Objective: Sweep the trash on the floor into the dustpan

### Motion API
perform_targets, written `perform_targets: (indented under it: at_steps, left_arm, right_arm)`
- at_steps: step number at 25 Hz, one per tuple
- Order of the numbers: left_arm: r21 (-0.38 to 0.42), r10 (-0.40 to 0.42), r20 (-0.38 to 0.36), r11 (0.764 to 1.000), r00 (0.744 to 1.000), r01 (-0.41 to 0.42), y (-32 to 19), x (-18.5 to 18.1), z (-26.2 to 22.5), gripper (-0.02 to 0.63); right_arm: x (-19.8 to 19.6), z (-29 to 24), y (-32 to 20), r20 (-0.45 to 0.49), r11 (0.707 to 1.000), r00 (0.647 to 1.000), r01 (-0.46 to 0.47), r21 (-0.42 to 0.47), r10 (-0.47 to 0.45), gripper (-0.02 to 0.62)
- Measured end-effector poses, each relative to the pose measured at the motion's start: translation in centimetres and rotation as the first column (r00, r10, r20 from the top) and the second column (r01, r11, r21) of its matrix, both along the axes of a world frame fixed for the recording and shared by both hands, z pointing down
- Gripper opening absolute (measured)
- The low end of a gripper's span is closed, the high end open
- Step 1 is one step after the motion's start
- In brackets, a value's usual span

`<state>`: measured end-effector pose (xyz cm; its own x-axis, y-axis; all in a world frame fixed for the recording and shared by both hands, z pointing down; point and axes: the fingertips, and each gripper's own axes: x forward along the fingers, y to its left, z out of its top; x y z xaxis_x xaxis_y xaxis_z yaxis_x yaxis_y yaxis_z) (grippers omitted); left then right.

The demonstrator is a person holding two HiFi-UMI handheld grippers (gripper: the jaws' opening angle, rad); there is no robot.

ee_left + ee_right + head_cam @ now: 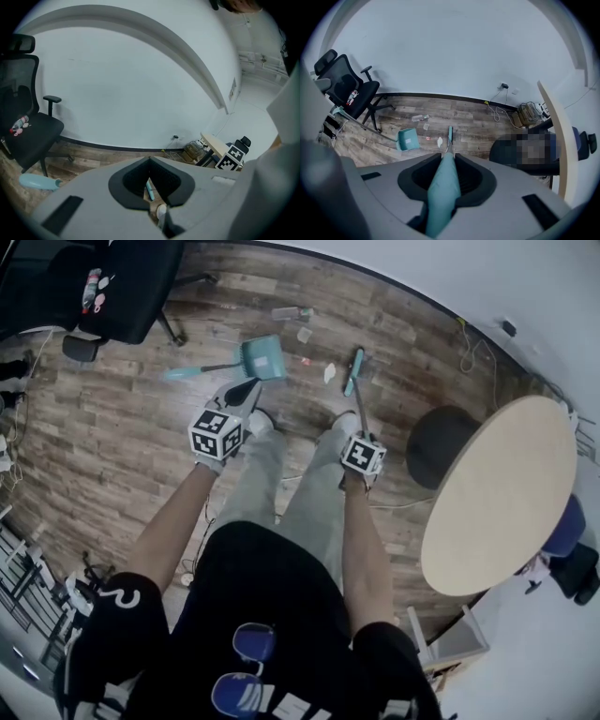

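Observation:
A teal dustpan (262, 357) lies on the wood floor ahead of my feet, its long handle (190, 371) pointing left. My left gripper (246, 391) hovers just short of the pan, shut and empty; in the left gripper view the handle's end (39, 181) lies on the floor apart from it. My right gripper (359, 430) is shut on the teal broom handle (442, 187), whose head (354, 369) rests on the floor. Trash lies between pan and broom: white paper (329, 373), a red bit (305, 361), a clear plastic bottle (290, 313) and a small piece (305, 335).
A black office chair (112, 282) stands at the far left. On the right are a round wooden table (502, 493) and a black stool (441, 442). Cables (497, 112) run along the white wall. A white shoe (262, 422) is just behind the left gripper.

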<state>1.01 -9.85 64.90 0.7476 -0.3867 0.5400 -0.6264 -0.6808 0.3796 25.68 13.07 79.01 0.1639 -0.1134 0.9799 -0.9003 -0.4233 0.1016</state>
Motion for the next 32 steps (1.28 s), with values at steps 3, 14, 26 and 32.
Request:
perform_targets:
  at_steps: [3,14,26,32]
  left_arm:
    - [0.001,-0.023,-0.001,1.0,1.0,0.023,-0.7,-2.9,0.1,-0.002]
    - [-0.017,-0.094,-0.007,0.995,0.996,0.094,-1.1,-9.5,1.0,-0.002]
    - [-0.033,-0.169,-0.006,0.985,0.986,0.168,-1.5,-13.2,1.4,-0.002]
    - [-0.033,-0.214,-0.01,0.976,0.977,0.213,-2.3,-14.9,1.3,-0.002]
  right_arm:
    - [-3.3,0.2,-1.4,0.016,1.0,1.0,0.008,0.009,-0.008,0.084]
    - [-11.0,0.1,-5.6,0.028,0.997,0.997,0.067,0.037,-0.069,0.084]
    - [-18.5,-0.4,-10.7,0.217,0.982,0.968,0.086,0.165,-0.122,0.084]
    - [-19.1,-1.1,-11.9,0.208,0.97,0.957,0.169,0.176,-0.204,0.084]
